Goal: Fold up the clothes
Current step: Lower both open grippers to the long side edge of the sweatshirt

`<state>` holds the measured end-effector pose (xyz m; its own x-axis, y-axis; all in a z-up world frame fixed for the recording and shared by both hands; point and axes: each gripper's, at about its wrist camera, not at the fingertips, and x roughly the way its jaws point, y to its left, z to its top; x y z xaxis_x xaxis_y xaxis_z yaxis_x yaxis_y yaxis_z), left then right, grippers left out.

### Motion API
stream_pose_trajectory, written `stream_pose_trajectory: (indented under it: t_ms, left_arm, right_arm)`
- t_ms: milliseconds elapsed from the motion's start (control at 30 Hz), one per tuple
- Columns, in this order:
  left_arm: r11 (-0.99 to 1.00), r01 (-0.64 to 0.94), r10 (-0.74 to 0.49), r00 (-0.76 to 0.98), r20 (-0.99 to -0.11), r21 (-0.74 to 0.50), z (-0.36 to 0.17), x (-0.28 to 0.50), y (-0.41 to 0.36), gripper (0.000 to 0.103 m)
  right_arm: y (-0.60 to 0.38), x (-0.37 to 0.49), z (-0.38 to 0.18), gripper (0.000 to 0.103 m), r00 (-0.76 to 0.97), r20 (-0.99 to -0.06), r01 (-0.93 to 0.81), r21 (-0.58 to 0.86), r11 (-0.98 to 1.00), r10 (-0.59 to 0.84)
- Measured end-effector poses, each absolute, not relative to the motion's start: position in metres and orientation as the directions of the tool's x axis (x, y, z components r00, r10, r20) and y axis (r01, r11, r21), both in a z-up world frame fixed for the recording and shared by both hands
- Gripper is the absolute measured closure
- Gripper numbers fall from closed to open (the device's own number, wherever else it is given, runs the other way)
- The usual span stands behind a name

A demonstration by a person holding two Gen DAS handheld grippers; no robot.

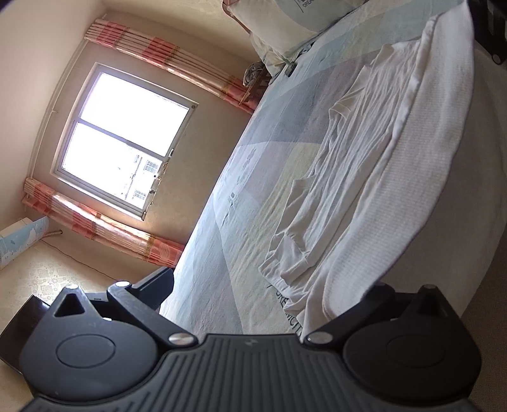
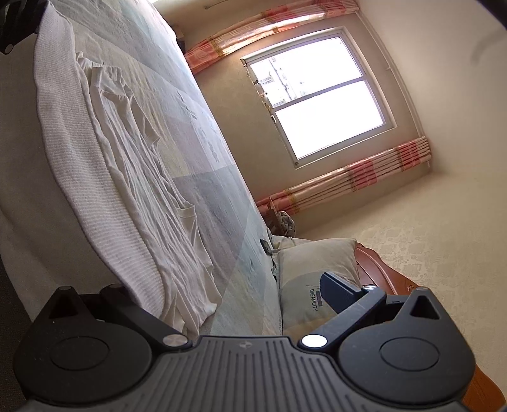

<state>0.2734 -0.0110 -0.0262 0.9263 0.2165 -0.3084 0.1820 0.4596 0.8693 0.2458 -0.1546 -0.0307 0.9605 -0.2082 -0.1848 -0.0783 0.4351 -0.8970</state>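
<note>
A white wrinkled garment (image 1: pixel 355 164) lies spread along the near edge of the bed, partly over a white waffle-knit blanket (image 1: pixel 412 177). It also shows in the right wrist view (image 2: pixel 149 177), with the blanket (image 2: pixel 73 164) beside it. My left gripper (image 1: pixel 263 285) is open and empty, level with one end of the garment, its fingers wide apart. My right gripper (image 2: pixel 221 291) is open and empty at the opposite end, near the pillow. One finger (image 2: pixel 339 290) shows; the other is hidden behind the blanket edge.
The bed has a pale blue patterned sheet (image 1: pixel 253 177). Pillows (image 1: pixel 285 25) lie at the head end, and one shows in the right wrist view (image 2: pixel 313 272). A window (image 1: pixel 126 136) with pink curtains is on the far wall. A wooden headboard (image 2: pixel 389 279) stands behind the pillow.
</note>
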Motion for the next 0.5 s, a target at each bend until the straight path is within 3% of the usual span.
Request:
stream_pose_trajectory:
  t_ms: [267, 500]
  left_arm:
    - [0.461, 0.196, 0.209, 0.924, -0.320, 0.865, -0.026, 0.328, -0.009, 0.000]
    - [0.441, 0.214, 0.211, 0.919, -0.332, 0.872, -0.033, 0.378, -0.013, 0.000]
  right_arm:
    - [-0.158, 0.302, -0.034, 0.000, 0.964, -0.180, -0.085, -0.906, 0.414, -0.195]
    - [-0.165, 0.362, -0.034, 0.000, 0.951, -0.240, -0.135, -0.890, 0.435, -0.196]
